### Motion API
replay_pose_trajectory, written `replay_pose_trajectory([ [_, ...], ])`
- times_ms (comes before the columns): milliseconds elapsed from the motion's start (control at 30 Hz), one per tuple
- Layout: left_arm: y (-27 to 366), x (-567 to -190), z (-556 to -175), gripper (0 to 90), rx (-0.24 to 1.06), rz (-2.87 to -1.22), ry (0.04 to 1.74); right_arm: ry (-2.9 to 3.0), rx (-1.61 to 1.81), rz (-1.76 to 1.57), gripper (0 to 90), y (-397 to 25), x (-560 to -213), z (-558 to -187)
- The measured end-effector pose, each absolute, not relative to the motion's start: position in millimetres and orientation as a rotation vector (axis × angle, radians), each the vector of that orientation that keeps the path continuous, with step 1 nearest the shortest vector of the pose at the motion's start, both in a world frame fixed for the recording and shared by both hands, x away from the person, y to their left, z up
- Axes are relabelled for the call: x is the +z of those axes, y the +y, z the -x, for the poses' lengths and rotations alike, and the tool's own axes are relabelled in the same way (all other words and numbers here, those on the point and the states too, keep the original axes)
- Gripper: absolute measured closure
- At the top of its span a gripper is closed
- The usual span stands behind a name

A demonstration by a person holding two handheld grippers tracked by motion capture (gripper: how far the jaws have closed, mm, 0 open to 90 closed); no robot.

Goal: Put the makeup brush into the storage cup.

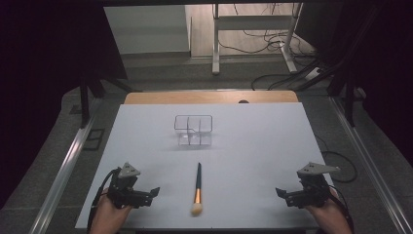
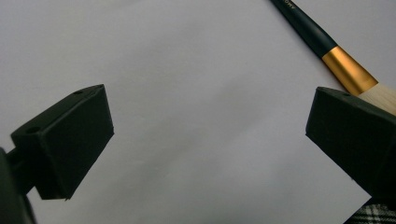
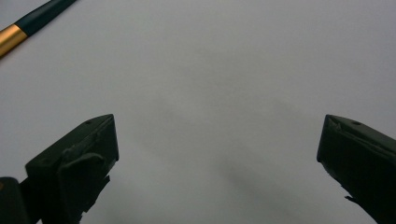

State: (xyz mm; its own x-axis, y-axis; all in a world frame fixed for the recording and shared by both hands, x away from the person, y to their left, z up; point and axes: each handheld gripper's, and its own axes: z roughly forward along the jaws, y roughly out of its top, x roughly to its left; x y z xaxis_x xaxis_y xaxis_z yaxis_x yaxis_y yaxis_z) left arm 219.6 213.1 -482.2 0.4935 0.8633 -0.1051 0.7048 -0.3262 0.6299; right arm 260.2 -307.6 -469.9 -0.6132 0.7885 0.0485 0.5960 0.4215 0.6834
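**On a white counter, a makeup brush lies between two released claws**

Near the front edge of the white counter (image 1: 272, 141), seen from above, a makeup brush (image 1: 197, 190) lies flat. Its dark handle points away from the person, toward a clear divided organizer box (image 1: 193, 130) standing farther back, well apart from it. A gold band joins the handle to pale bristles at the near end.

At the lower left, a hand holds the left claw (image 1: 152, 192) just above the surface, its jaws spread wide and holding nothing. From its own camera, the brush (image 2: 327, 46) crosses the upper right corner, the bristles partly hidden behind one jaw.

At the lower right, the other hand holds the right claw (image 1: 281, 193), likewise spread wide and holding nothing. Its camera catches the brush's handle and gold band (image 3: 28, 23) at the upper left corner.
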Motion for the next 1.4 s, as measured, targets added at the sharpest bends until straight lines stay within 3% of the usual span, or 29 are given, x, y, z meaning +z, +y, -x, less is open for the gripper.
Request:
replay_pose_trajectory([
  [1400, 162.7, -474.6, -259.8, 0.4, 0.237, -2.327, 1.165, 2.414, 0.961, -1.189, 0.0, -305.7, -470.5, -260.9],
])
